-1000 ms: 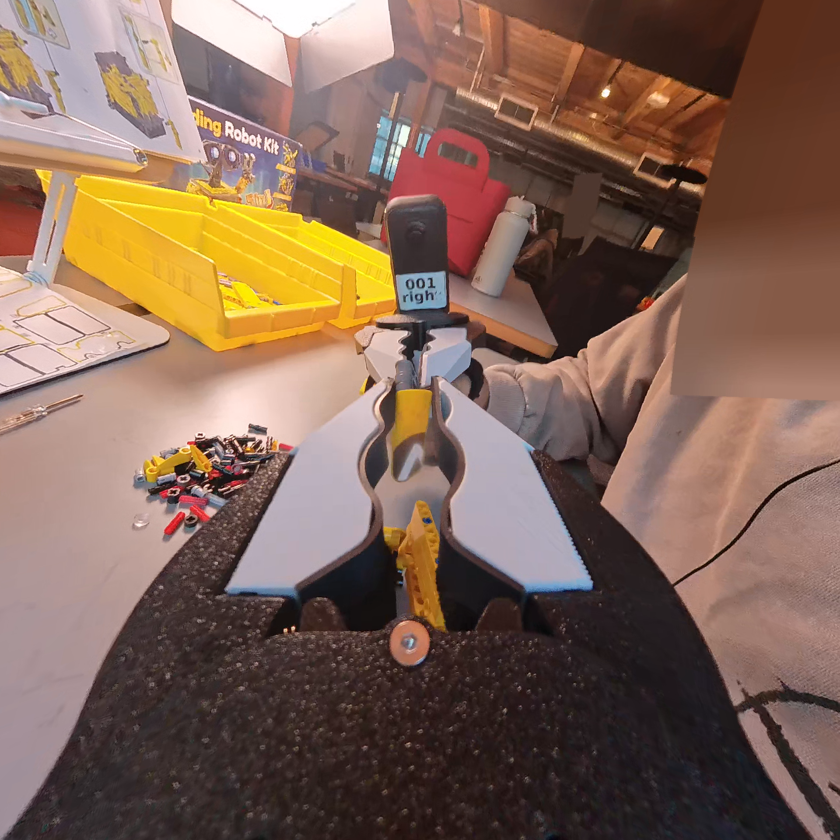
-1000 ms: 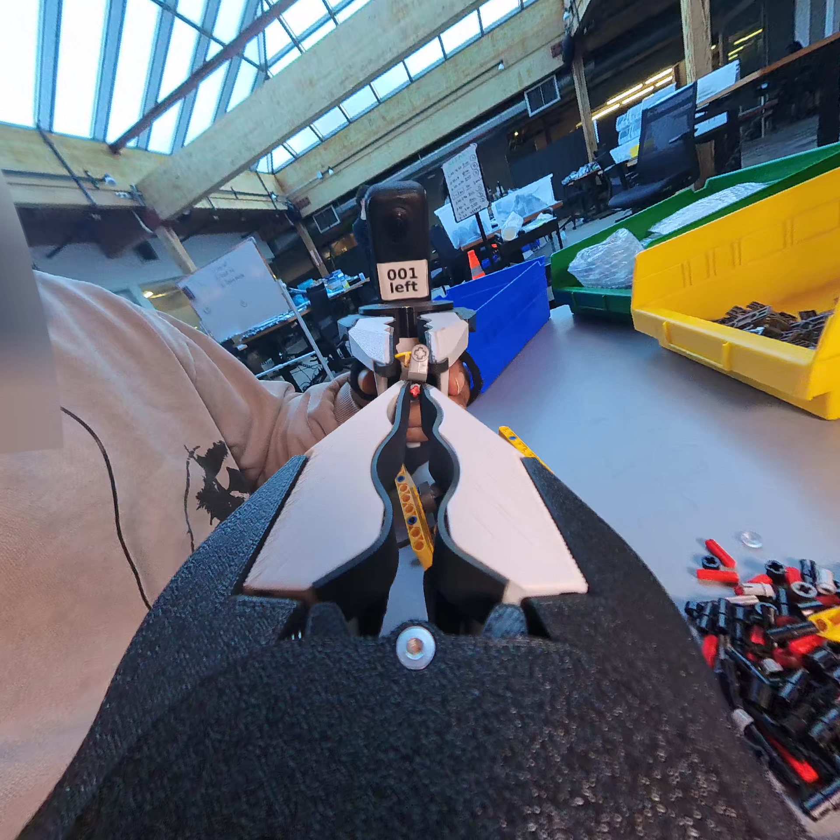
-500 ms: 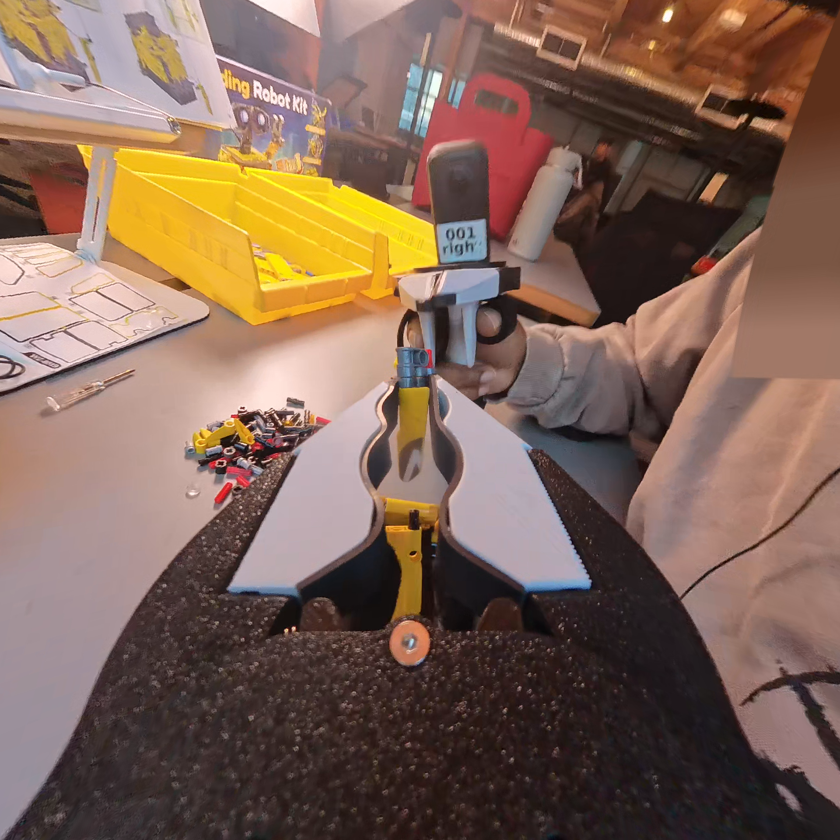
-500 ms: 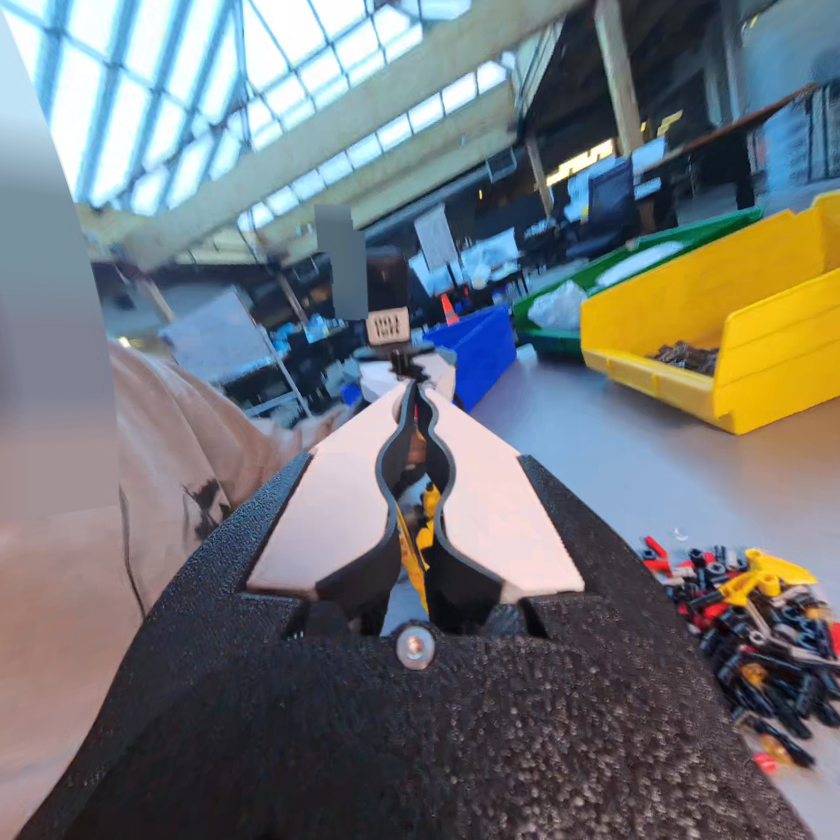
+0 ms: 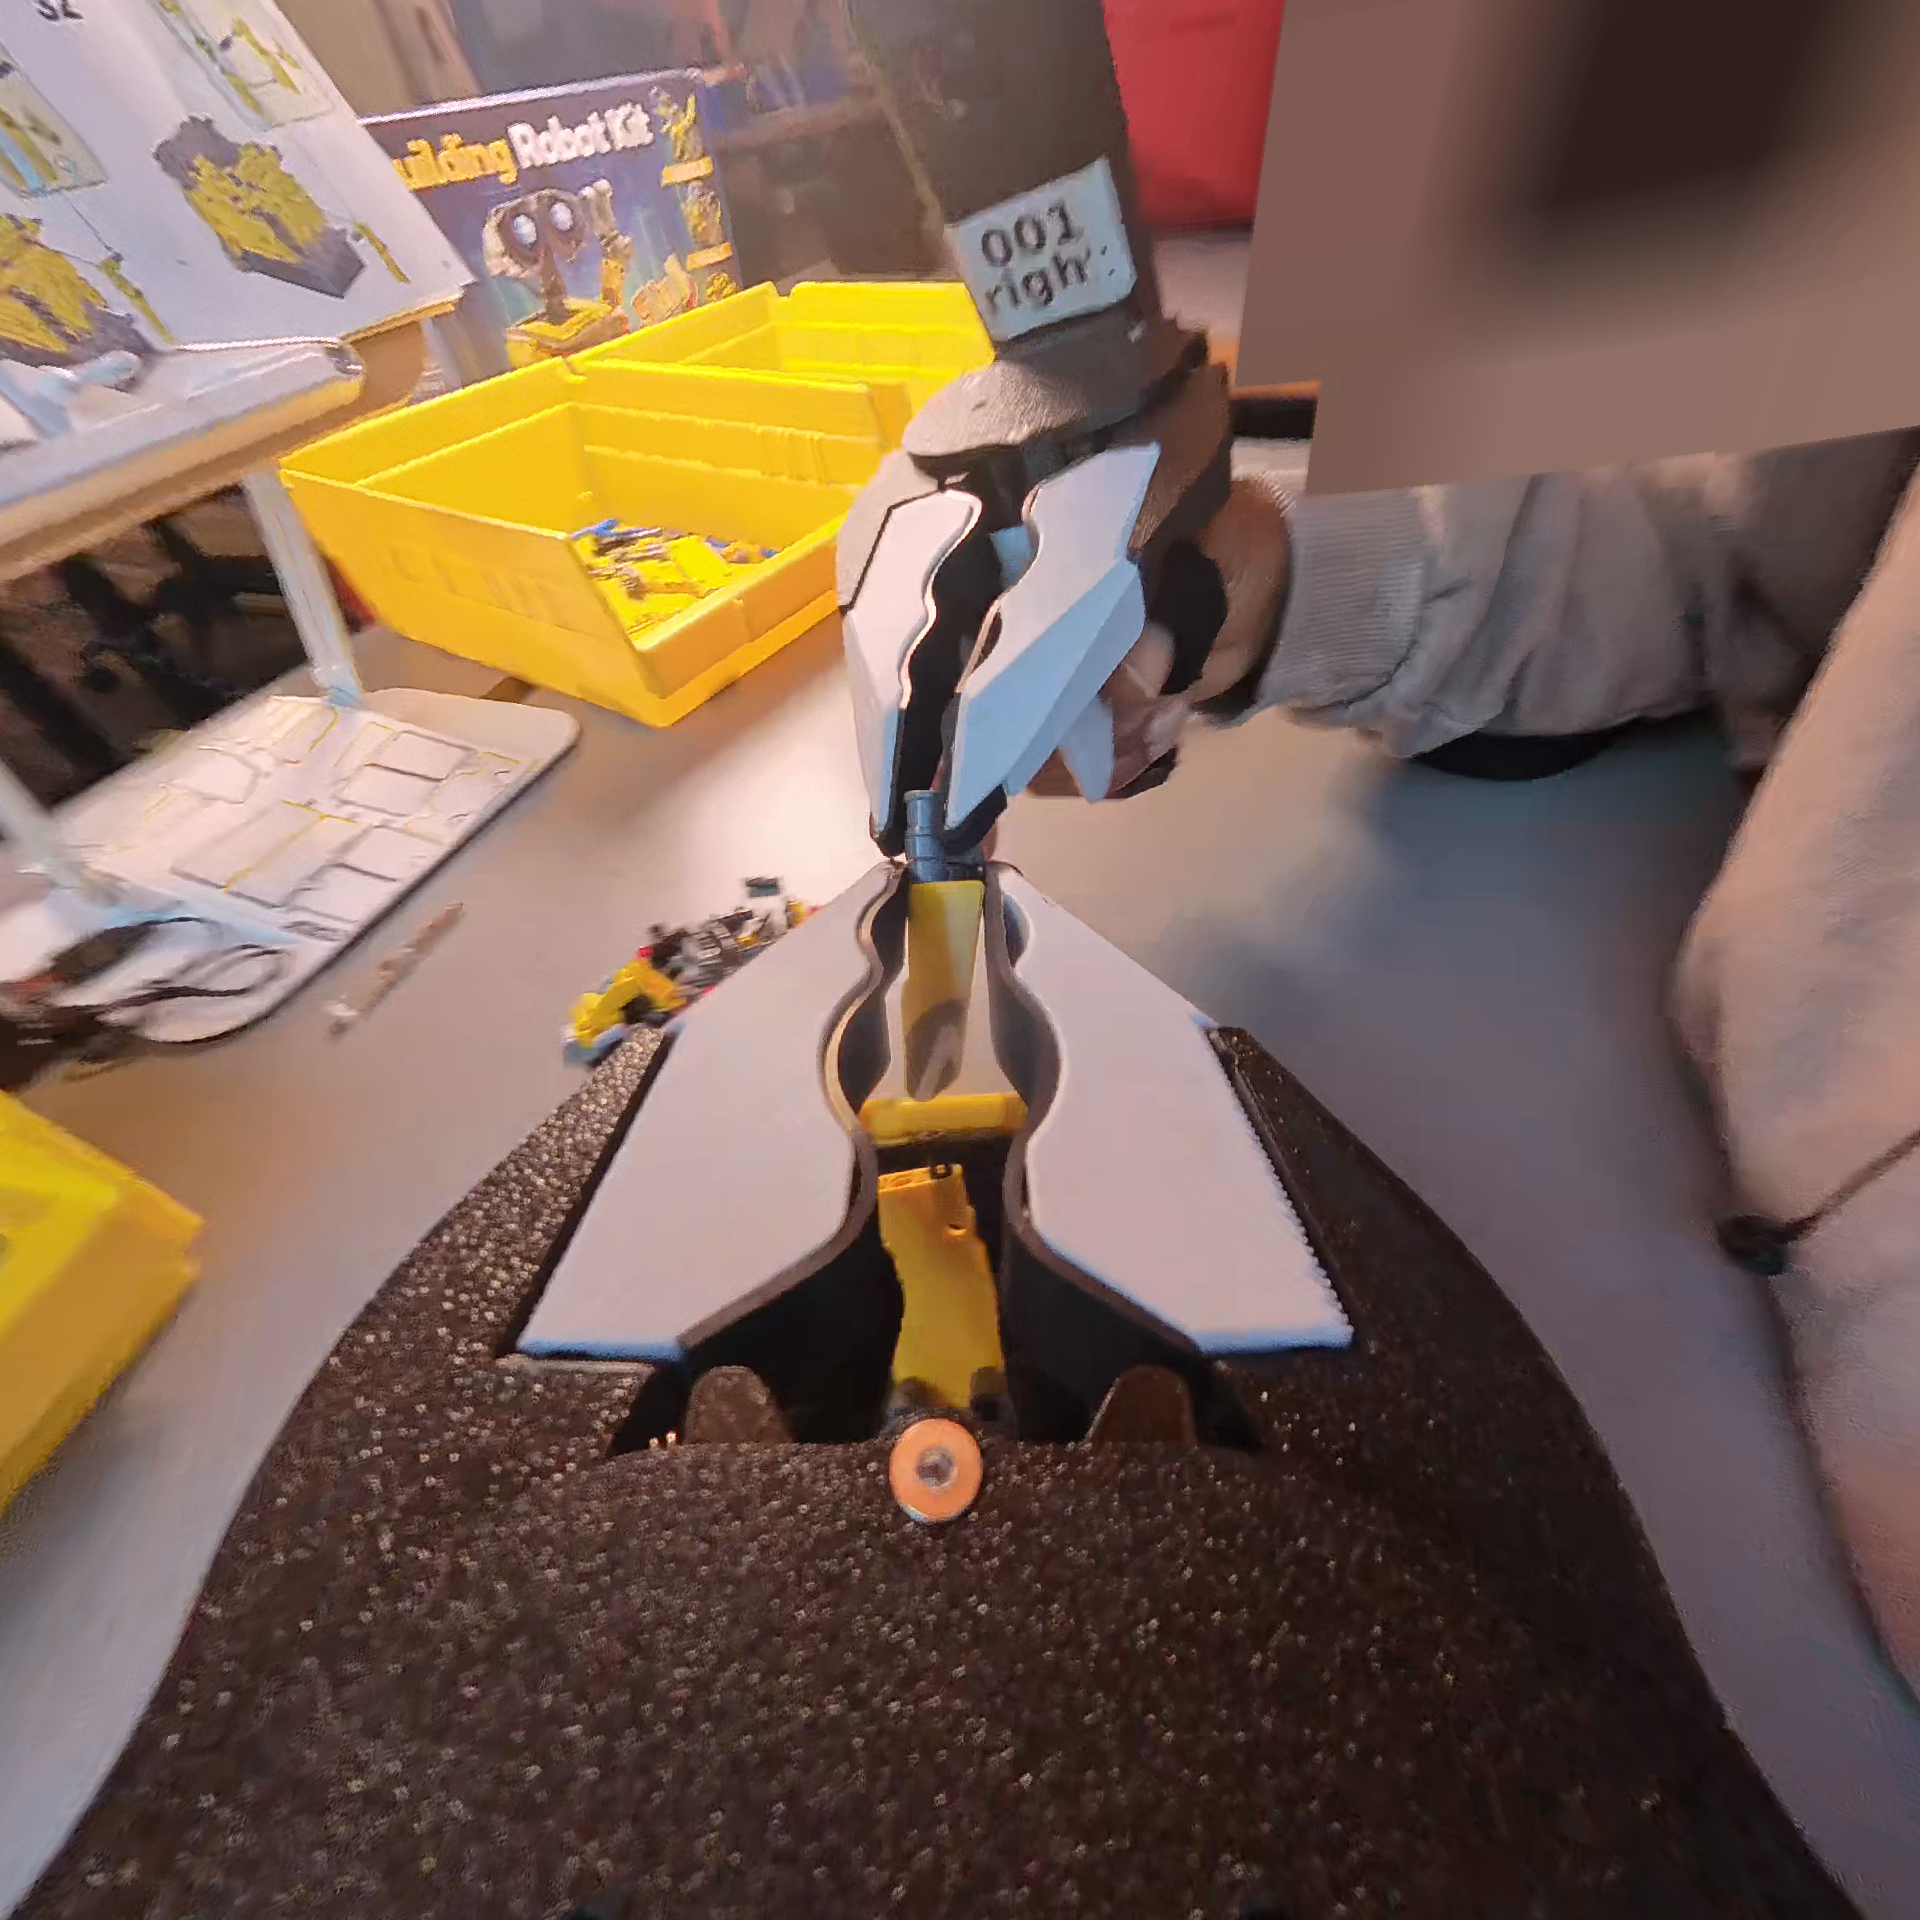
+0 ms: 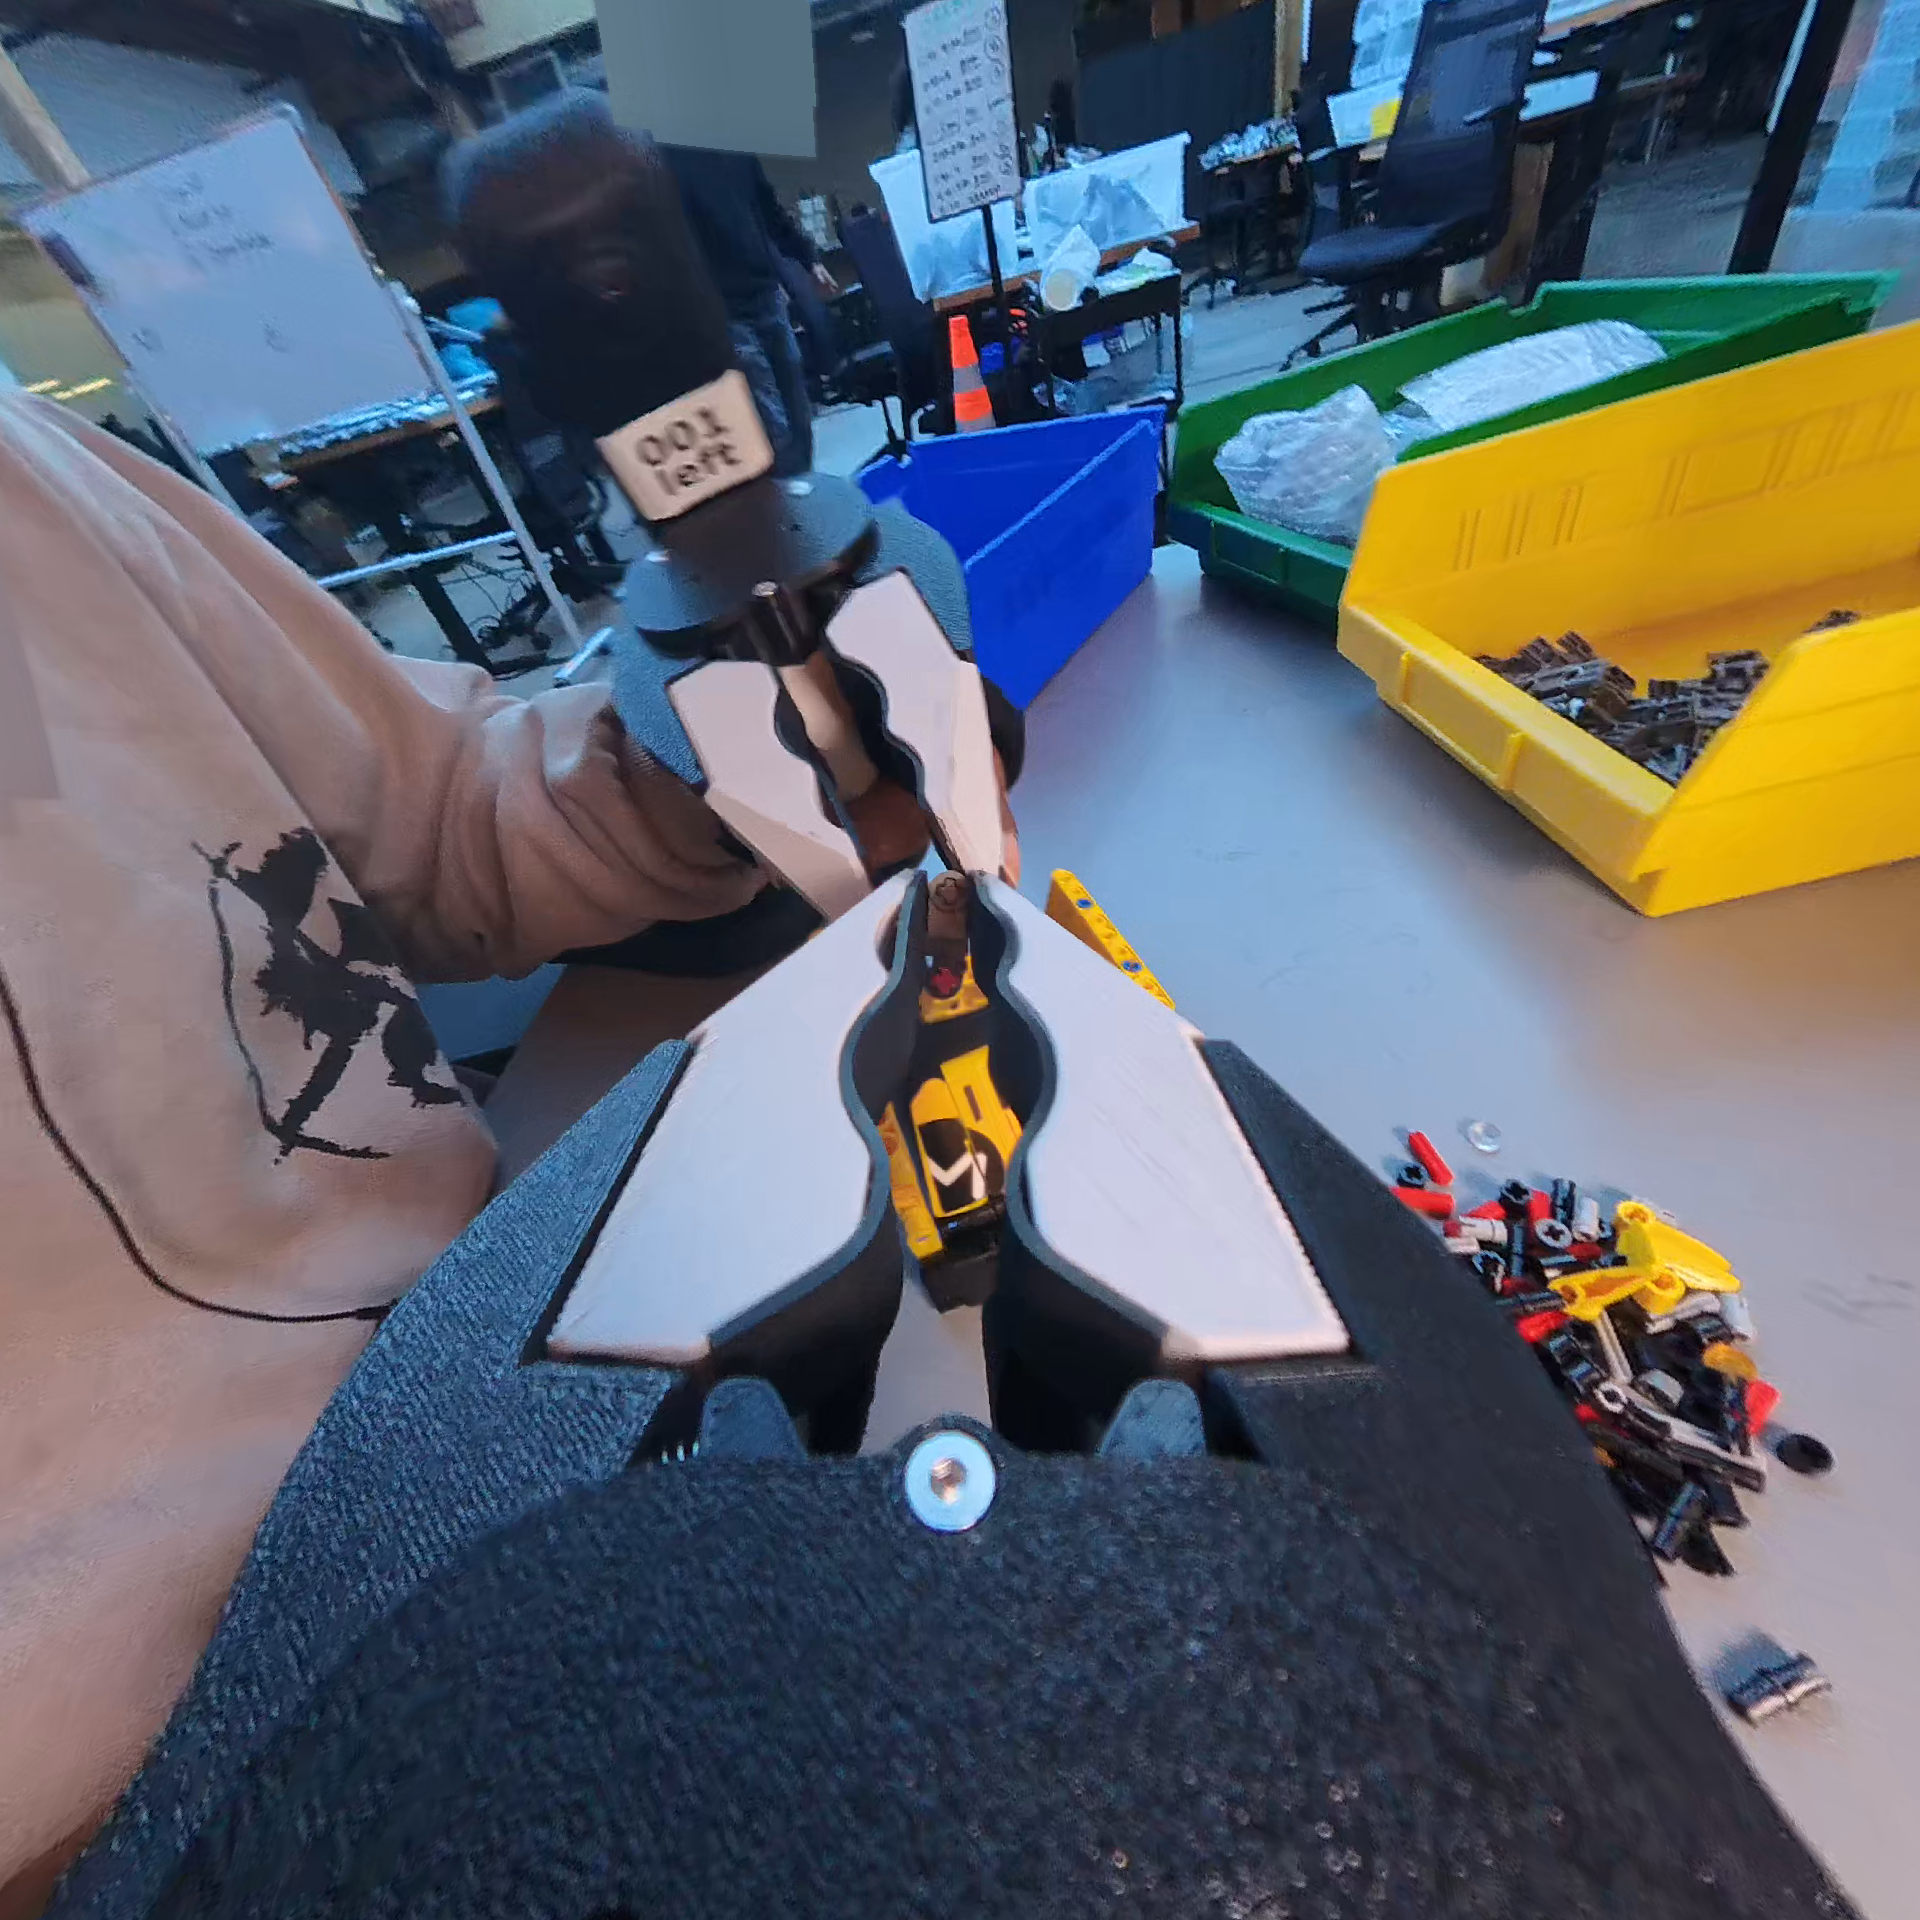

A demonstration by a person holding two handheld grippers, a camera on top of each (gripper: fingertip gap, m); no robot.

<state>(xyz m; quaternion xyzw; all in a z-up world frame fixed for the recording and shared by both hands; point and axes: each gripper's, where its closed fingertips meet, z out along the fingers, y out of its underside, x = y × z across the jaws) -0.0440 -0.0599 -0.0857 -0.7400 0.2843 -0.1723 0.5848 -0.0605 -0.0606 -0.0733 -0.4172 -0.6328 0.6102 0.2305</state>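
Left gripper (image 5: 935,883): jaws closed on a yellow plastic brick assembly (image 5: 940,997); right gripper (image 6: 948,896): jaws closed on the small grey pin (image 5: 923,831) at its tip, both held tip to tip above the grey desk (image 6: 1299,935). Judged light, rigid, smooth, and liable to separate at joints; best held across flat sides. Loose red-and-black pieces (image 6: 1600,1309) lie nearby, a yellow bin (image 6: 1621,727) beyond.

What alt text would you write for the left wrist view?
The left tool grips a yellow toy piece with a grey pin at its tip, where the right tool meets it. Behind lie small parts and yellow bins on a grey table.
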